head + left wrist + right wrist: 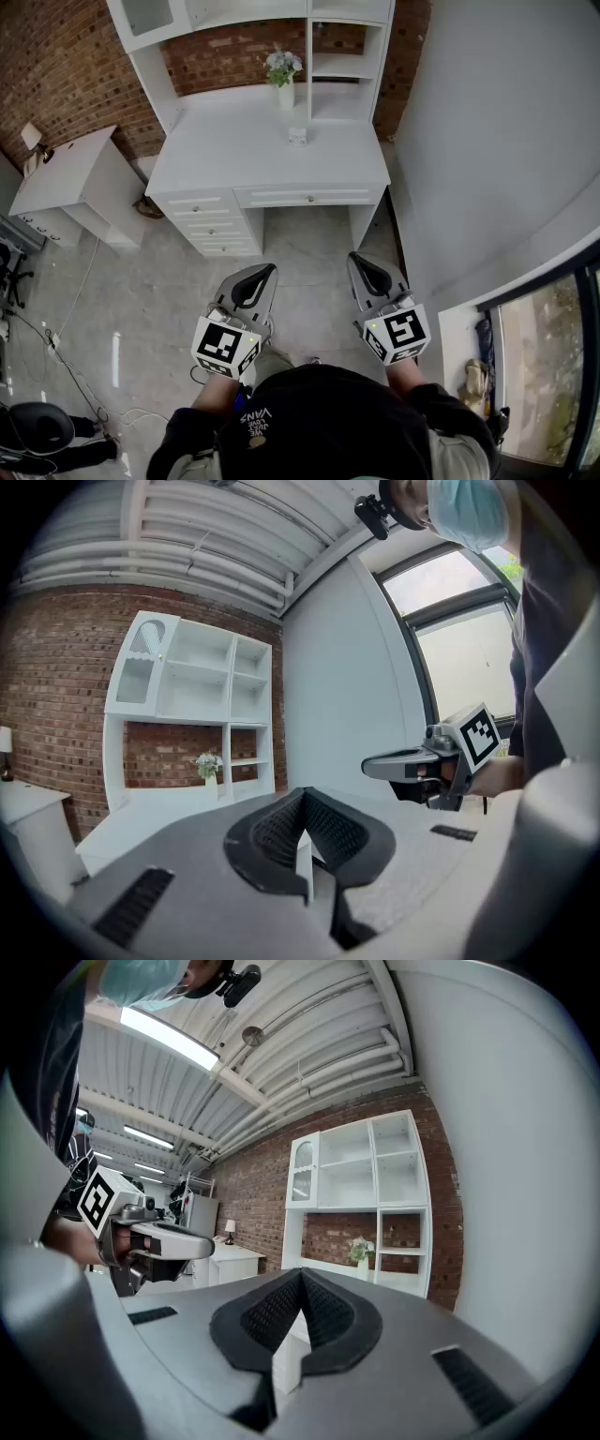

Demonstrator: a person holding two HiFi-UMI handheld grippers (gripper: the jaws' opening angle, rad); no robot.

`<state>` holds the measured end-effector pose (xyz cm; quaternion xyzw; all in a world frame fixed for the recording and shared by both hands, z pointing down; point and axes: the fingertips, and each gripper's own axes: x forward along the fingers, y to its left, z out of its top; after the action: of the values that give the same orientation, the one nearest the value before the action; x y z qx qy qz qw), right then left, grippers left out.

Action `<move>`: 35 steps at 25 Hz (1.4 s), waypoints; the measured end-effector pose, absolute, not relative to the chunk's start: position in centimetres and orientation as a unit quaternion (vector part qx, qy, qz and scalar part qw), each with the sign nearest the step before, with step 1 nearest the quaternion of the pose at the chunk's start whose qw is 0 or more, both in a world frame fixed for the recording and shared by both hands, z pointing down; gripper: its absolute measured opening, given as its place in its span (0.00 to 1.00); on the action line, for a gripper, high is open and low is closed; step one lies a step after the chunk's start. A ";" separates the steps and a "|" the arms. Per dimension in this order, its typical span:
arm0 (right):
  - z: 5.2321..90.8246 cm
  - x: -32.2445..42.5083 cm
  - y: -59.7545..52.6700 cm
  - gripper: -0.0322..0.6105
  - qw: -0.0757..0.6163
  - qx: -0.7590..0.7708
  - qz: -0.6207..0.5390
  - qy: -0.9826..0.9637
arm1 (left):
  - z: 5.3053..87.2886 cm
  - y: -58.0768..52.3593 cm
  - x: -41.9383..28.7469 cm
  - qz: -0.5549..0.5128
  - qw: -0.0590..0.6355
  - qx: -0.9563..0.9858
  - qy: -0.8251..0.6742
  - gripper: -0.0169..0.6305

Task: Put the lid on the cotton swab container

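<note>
Far ahead, a small pale container (298, 136) sits on the white desk (234, 150), in front of a vase of flowers (283, 75). It is too small to show a separate lid. Both grippers hang over the floor well short of the desk. My left gripper (267, 272) is shut with nothing in it, its jaws meeting at the tip (305, 794). My right gripper (357, 259) is likewise shut and empty (302, 1274). Each gripper view shows the other gripper alongside at the same height, and the vase (207, 766) on the distant desk.
The desk has a white shelf hutch (347, 37) and drawers (211, 225) on its left, against a brick wall. A white side cabinet (66, 178) stands at the left. Cables (75, 366) and a dark chair (37, 431) lie at the lower left. A window (544, 366) is at the right.
</note>
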<state>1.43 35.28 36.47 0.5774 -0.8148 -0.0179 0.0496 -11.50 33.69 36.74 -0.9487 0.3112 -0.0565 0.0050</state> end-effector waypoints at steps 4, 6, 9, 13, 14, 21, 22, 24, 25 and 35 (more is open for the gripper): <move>37.0 1.6 34.8 0.05 0.045 0.577 -0.006 -0.815 | 37.0 33.2 -11.4 -0.057 0.006 -0.950 0.307 0.04; 37.1 1.8 34.5 0.05 0.032 0.573 0.002 -0.819 | 37.1 33.1 -11.1 -0.056 0.008 -0.951 0.304 0.04; 37.2 2.2 34.2 0.05 0.017 0.573 0.008 -0.820 | 37.4 32.9 -10.8 -0.055 0.010 -0.952 0.301 0.04; 37.8 2.4 34.1 0.05 0.014 0.568 0.005 -0.823 | 38.0 32.7 -10.7 -0.056 0.007 -0.952 0.300 0.04; 38.0 2.4 34.0 0.05 0.015 0.566 0.003 -0.824 | 38.3 32.6 -10.6 -0.056 0.005 -0.953 0.299 0.04; 40.9 3.5 32.0 0.05 0.018 0.572 0.016 -0.820 | 40.8 30.1 -10.0 -0.058 -0.008 -0.958 0.279 0.04; 41.2 3.6 31.3 0.05 0.019 0.574 0.019 -0.819 | 41.1 29.3 -9.9 -0.059 -0.009 -0.959 0.276 0.04; 41.9 4.1 29.6 0.05 0.020 0.579 0.025 -0.815 | 41.7 27.3 -9.7 -0.061 -0.013 -0.961 0.271 0.04; 42.3 4.3 28.8 0.05 0.023 0.582 0.029 -0.812 | 42.0 26.3 -9.6 -0.063 -0.016 -0.961 0.268 0.04; 44.4 4.3 18.4 0.05 0.053 0.605 0.058 -0.793 | 43.7 15.0 -9.1 -0.081 -0.043 -0.969 0.229 0.04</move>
<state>4.26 18.41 44.37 0.6048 -0.7925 0.0581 0.0526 -9.08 14.97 43.73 -0.9690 0.2291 -0.0813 -0.0431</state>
